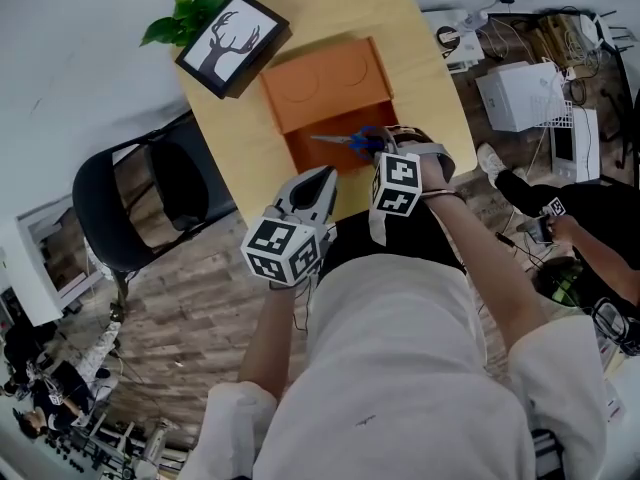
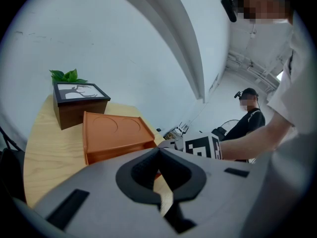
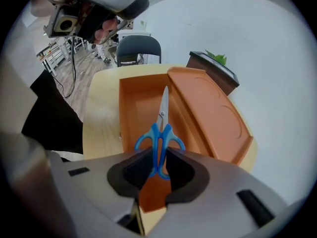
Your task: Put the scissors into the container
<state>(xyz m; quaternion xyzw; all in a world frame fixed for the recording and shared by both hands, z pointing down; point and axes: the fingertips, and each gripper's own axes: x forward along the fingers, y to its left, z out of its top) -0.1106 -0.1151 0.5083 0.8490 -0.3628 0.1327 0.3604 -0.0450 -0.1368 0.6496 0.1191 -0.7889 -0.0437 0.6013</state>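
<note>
The blue-handled scissors [image 3: 161,128] are clamped by their handles in my right gripper [image 3: 158,157], which is shut on them, blades pointing away. They hang over the open compartment of the orange container [image 3: 133,108], whose lid [image 3: 208,113] lies folded back beyond it. In the head view the scissors [image 1: 350,140] stretch left across the container [image 1: 312,156] from the right gripper [image 1: 385,146]. My left gripper [image 1: 325,176] hovers at the table's near edge, just short of the container [image 2: 114,135]. In its own view the left gripper [image 2: 158,150] is shut, its tips together on nothing.
A dark box-frame with a deer picture [image 1: 232,40] and a green plant [image 1: 180,18] stand at the far left corner of the wooden table [image 1: 420,78]. A black chair [image 1: 120,208] sits left of the table. A seated person [image 1: 590,238] and equipment are on the right.
</note>
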